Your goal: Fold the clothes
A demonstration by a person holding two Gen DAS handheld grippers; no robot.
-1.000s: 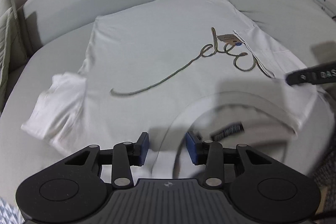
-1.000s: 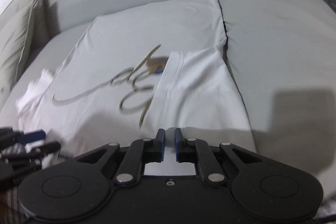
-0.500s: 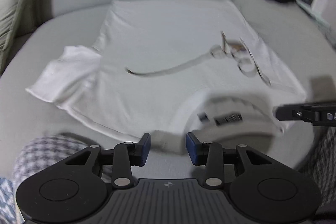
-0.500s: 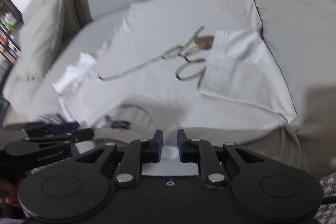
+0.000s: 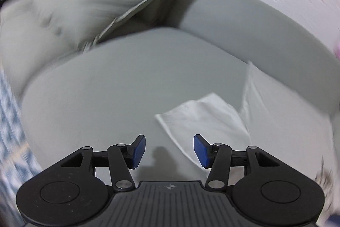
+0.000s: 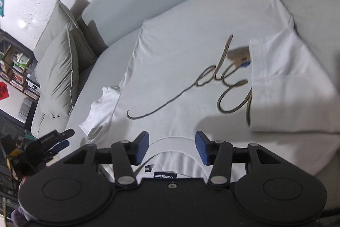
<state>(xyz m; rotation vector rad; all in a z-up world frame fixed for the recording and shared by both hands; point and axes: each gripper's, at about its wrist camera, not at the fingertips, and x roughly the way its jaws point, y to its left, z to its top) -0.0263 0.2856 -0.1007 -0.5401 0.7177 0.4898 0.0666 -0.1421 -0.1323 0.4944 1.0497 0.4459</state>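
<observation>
Left gripper (image 5: 167,149): 2 blue-padded fingers (image 5: 138,151) spread wide, nothing between them; bare grey sofa seat (image 5: 106,88) shows through the gap at lower centre of the left wrist view. Just right of the gap lies a loose white sleeve (image 5: 204,120), its cuff edge running toward the right-hand pad; whether pad and cloth touch cannot be told. Beyond, at right of frame, rises the flank of the white T-shirt (image 5: 286,120); at upper left, blurred, a grey cushion (image 5: 89,1).

Right gripper (image 6: 172,147): 2 blue pads parted equally wide, holding nothing; between and under them, at lower centre of the right wrist view, sits the shirt's collar (image 6: 170,142) with a dark neck label (image 6: 165,176) close to the gripper body.

T-shirt (image 6: 180,52), same view: spread front-up over the sofa seat, hem toward the top of frame, a gold script line (image 6: 191,88) across the chest. At right of frame 1 sleeve panel (image 6: 286,88) lies folded inward over the chest, covering the end of the script, with a brown tag (image 6: 239,53) at its edge. At centre left the other sleeve (image 6: 102,112) lies out, rumpled; the left gripper's tips (image 6: 57,137) show near it at lower left.

Step, as judgement: 1 side lies folded, 1 side does not; the open left fingers beside the loose sleeve suggest that side is in hand. Next move likely calls for closing on the cuff edge only, without pinching seat fabric, then carrying it across level so the body stays flat.
</observation>
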